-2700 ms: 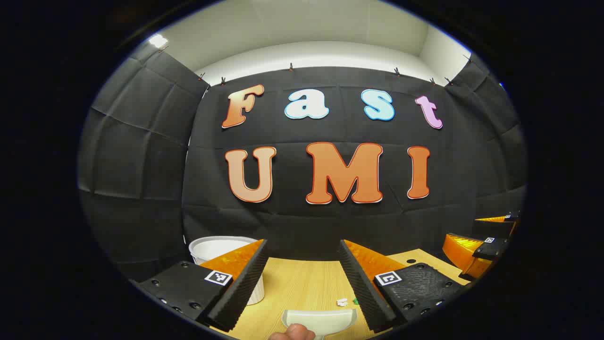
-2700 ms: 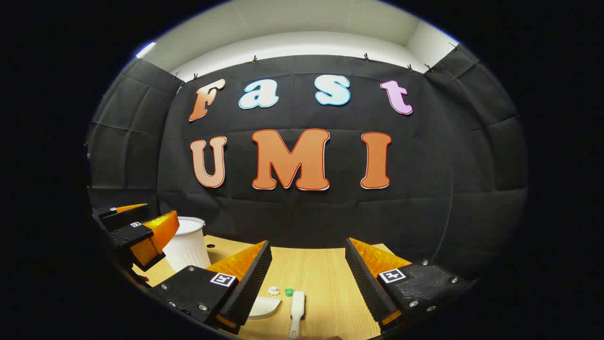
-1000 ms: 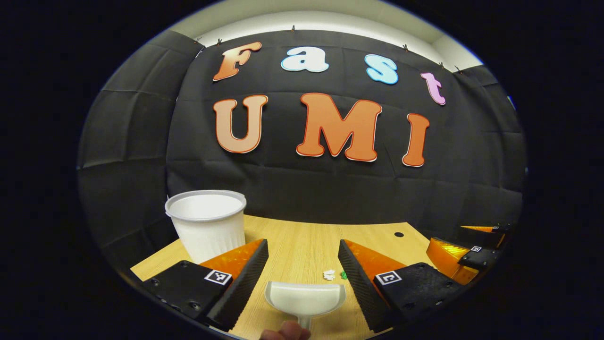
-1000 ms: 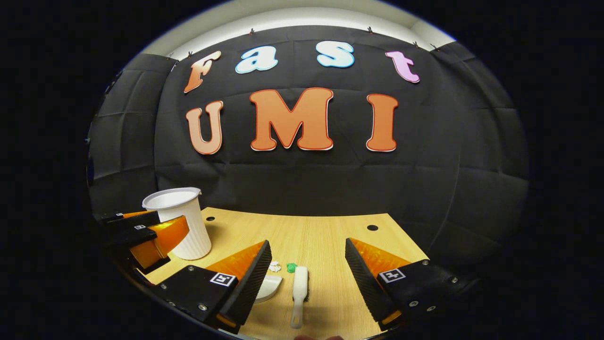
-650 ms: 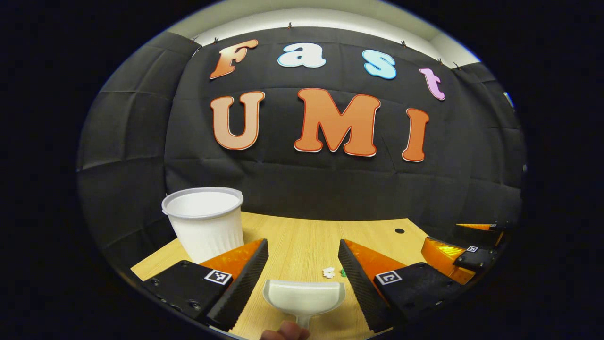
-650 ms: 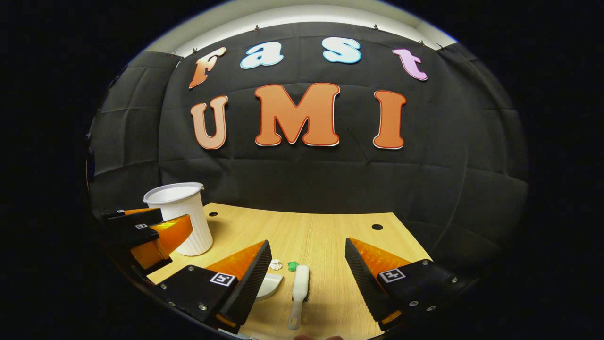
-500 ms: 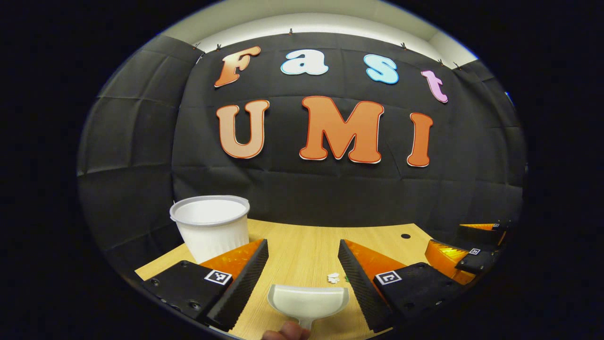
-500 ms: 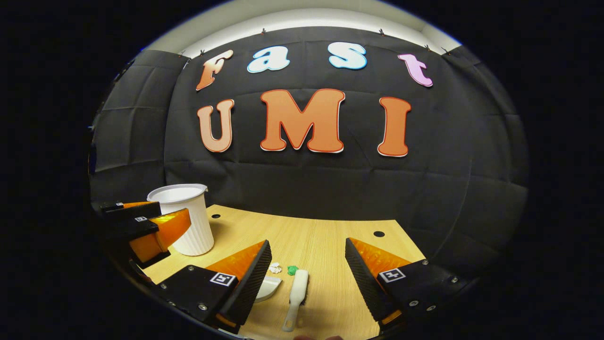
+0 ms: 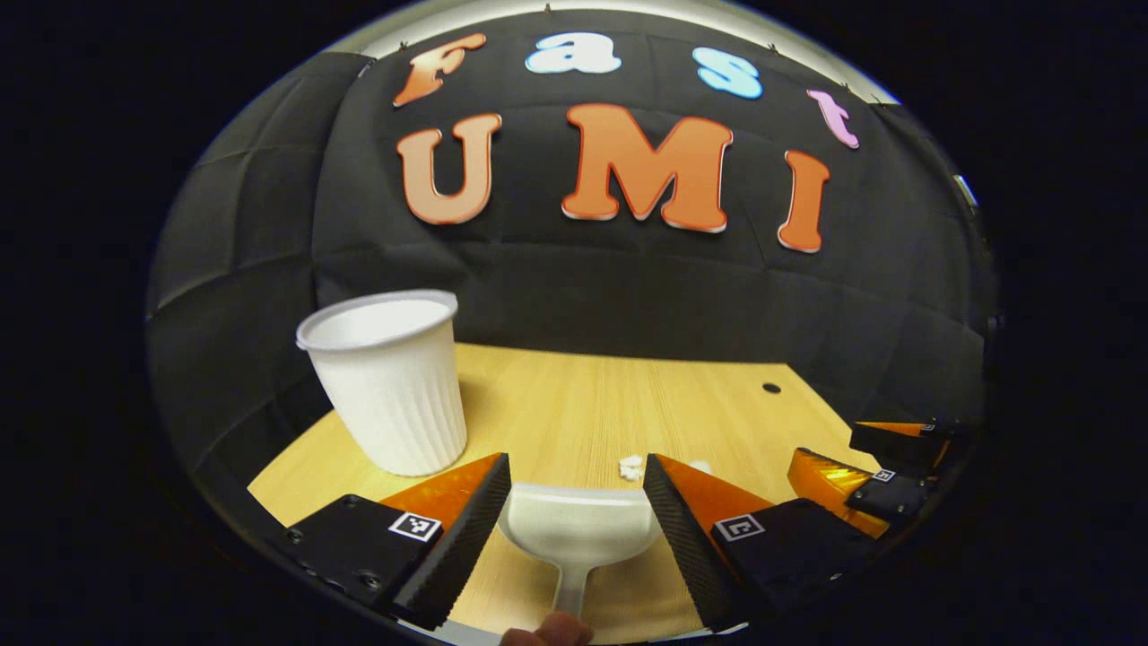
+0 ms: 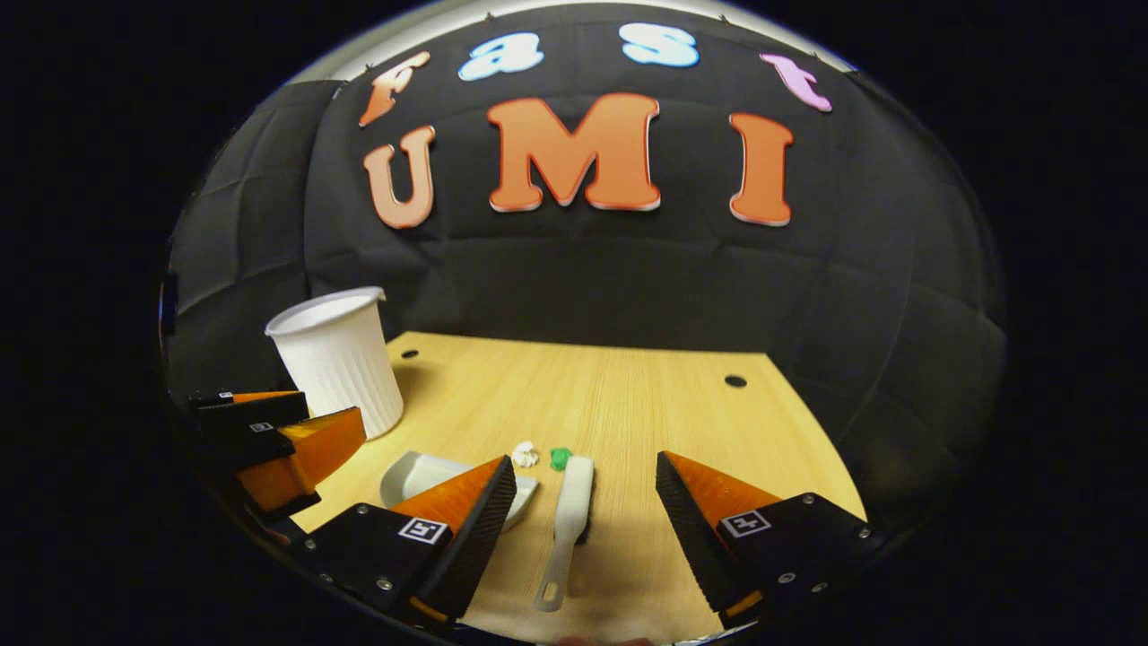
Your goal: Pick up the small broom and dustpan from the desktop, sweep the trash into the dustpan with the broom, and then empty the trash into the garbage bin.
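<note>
Two fingers of the left gripper stand apart in the left gripper view, with the white dustpan lying flat on the wooden table between them; its scoop sits between the fingertips and its handle runs back toward the camera. A fingertip of the person shows at the bottom edge, just behind the handle. Beyond the scoop lies a white scrap of trash. A white ribbed cup stands upright to the left. The right gripper shows at the far right. No readable label appears on any of these things.

Seen from the right gripper view, the right gripper is open, above the white broom, which lies flat between its fingers without touching them. Just ahead of the broom lie a white scrap and a green scrap. The dustpan lies left of the broom, the cup behind it, and the left gripper at the left edge.
</note>
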A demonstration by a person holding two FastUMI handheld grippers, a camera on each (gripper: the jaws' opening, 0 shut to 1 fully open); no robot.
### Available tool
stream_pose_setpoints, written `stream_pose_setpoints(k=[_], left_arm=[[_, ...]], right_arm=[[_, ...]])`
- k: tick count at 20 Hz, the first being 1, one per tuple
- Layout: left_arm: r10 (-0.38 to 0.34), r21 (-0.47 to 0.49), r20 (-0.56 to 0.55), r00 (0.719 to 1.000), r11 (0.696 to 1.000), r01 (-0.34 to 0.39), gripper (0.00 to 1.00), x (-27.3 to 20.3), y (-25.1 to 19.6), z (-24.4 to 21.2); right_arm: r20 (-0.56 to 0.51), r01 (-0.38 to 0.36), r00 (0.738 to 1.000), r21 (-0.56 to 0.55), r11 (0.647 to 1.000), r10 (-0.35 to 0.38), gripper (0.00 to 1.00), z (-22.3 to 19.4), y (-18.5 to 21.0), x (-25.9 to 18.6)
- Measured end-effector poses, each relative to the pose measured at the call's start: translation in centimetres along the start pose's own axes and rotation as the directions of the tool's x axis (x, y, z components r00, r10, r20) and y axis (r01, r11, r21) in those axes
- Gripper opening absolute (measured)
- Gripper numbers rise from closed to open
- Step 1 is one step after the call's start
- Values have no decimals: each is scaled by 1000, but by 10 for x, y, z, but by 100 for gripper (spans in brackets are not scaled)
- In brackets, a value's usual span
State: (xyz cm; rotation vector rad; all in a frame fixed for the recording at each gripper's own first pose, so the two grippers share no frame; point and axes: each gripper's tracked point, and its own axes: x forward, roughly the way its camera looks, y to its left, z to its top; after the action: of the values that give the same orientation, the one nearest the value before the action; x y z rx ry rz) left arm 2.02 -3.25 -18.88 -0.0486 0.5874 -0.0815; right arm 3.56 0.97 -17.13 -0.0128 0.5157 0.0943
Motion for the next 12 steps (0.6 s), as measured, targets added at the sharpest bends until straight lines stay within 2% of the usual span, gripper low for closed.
stream_pose_setpoints(k=[2, 4, 6, 9, 12], left_arm=[[-50, -1, -127, 991, 999, 51, 95, 19, 0, -28], [-85, -13, -278, 957, 996, 85, 95, 30, 3, -60], [-116, -28, -404, 908, 993, 114, 97, 38, 6, -82], [-153, -50, -544, 825, 987, 150, 96, 35, 2, -92], [-167, -94, -672, 721, 986, 140, 98, 22, 0, -107]], right_arm=[[-96, 15, 995, 8, 1000, -14, 95, -24, 2, 19], [-191, 31, 981, 16, 999, -27, 94, -50, 6, 33], [-269, 38, 963, 14, 999, -33, 95, -70, 8, 44], [-359, 37, 932, -13, 999, -39, 95, -94, 14, 64], [-439, 22, 897, -42, 999, -38, 95, -109, 15, 78]])
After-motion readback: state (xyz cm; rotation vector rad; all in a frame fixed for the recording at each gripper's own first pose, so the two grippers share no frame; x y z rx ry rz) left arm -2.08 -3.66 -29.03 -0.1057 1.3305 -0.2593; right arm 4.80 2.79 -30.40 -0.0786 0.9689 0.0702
